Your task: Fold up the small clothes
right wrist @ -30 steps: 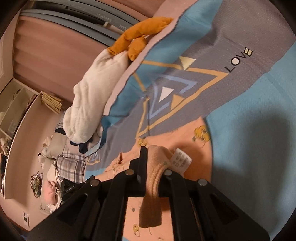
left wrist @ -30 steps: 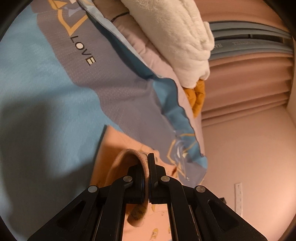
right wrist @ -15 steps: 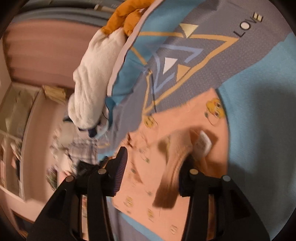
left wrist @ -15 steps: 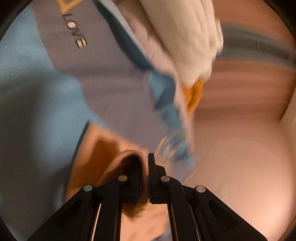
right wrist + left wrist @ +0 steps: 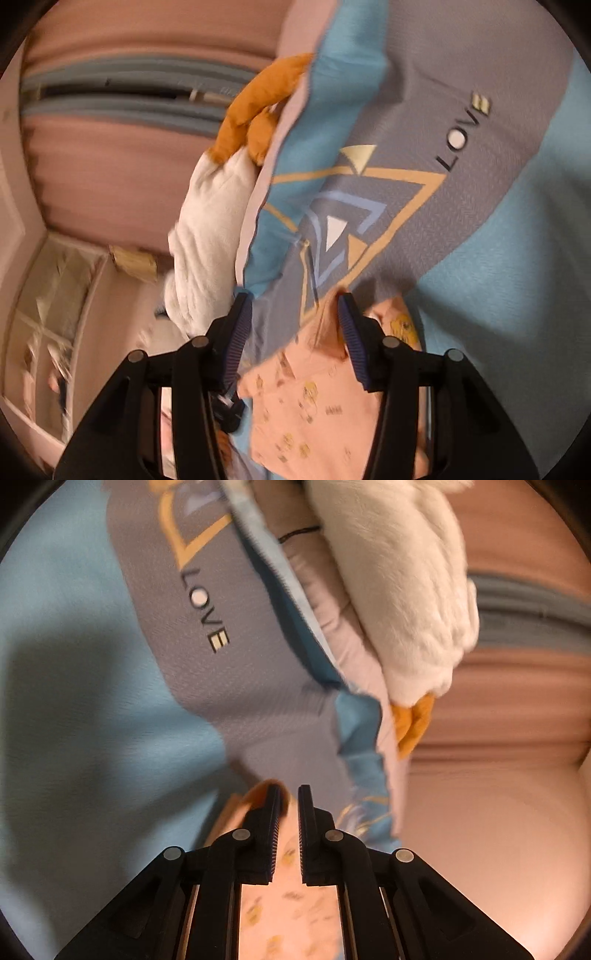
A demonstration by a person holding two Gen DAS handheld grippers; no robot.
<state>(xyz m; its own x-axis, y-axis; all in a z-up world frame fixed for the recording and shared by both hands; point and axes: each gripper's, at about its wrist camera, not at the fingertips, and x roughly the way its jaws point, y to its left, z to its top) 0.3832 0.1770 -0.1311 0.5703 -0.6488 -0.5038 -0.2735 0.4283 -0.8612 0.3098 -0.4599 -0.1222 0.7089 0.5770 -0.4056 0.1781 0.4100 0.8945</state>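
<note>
Dim warm light, motion blur, fisheye-warped edges, soft shadows

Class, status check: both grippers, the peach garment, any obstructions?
Left gripper barely parted, nothing clamped. Right gripper opening, empty. Peach cartoon-print garment flat on blue-grey duvet. Nothing blocking.

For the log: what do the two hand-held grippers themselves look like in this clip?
Both are matte black plastic linkages with round silver pivot pins. The left hand-held gripper has two narrow fingers with finely ribbed black pads. The right hand-held gripper has ribbed pads that look bluish-purple. No cables, markings or sleeves are visible.
</note>
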